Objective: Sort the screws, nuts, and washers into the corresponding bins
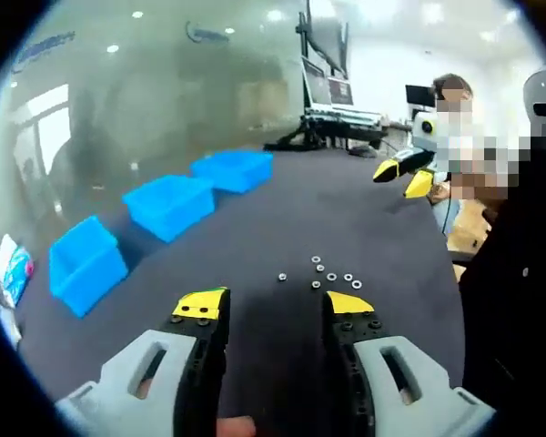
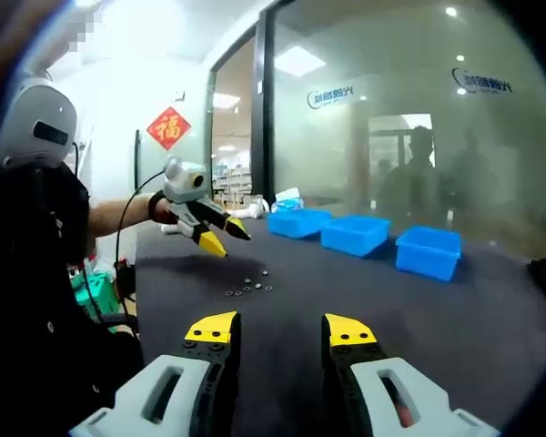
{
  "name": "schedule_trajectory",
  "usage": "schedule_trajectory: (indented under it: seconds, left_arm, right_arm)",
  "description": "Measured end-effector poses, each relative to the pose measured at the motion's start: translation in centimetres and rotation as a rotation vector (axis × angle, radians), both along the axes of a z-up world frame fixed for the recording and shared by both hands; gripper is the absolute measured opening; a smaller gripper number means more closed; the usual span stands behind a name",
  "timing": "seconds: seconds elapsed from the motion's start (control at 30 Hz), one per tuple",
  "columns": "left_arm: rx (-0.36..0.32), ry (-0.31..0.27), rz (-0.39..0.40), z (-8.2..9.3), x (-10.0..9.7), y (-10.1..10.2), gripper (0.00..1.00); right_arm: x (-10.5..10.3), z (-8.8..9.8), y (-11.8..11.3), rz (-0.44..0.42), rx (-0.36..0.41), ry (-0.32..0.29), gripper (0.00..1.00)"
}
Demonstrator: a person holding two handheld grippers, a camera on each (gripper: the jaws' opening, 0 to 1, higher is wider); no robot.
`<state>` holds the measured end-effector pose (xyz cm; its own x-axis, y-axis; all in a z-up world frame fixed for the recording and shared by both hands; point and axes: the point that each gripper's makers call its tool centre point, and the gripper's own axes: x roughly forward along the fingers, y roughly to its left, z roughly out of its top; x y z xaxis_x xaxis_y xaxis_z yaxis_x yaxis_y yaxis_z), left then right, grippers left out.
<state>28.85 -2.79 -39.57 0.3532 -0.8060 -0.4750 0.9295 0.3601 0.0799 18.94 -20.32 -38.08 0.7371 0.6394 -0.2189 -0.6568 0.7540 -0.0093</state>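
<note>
Several small silver nuts and washers (image 1: 320, 273) lie in a loose cluster on the dark table (image 1: 282, 209), just ahead of my left gripper (image 1: 275, 305). Its yellow-tipped jaws stand open with nothing between them. Three blue bins run along the table's left side: near (image 1: 86, 264), middle (image 1: 170, 205) and far (image 1: 234, 170). My right gripper (image 1: 403, 178) hovers at the far right edge. In the right gripper view my right gripper (image 2: 280, 330) is open and empty. The same cluster (image 2: 247, 287) lies ahead, under the left gripper (image 2: 226, 240), with the bins (image 2: 355, 234) behind.
A laptop and monitors (image 1: 332, 91) stand beyond the table's far edge. A glass wall (image 2: 391, 109) runs behind the bins. A white and blue packet (image 1: 14, 269) sits off the table's left edge. A person's dark sleeve (image 1: 519, 273) fills the right side.
</note>
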Motion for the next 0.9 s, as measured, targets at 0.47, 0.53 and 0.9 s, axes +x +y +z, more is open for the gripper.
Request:
schedule_trajectory:
  seconds: [0.47,0.53,0.9]
  left_arm:
    - [0.103,0.056,-0.103,-2.1,0.6,-3.1,0.3]
    - [0.118,0.067,-0.117,-2.5,0.6,-3.5,0.3]
    - [0.163,0.107,-0.17,-3.9,0.9,-4.7,0.23]
  right_arm:
    - [-0.3,-0.3,-0.4,-0.007,0.001,0.002,0.32]
    - [-0.4,-0.4,-0.4,-0.007,0.0,0.003,0.32]
    - [-0.4,-0.5,-0.9,-0.018,0.006,0.006,0.32]
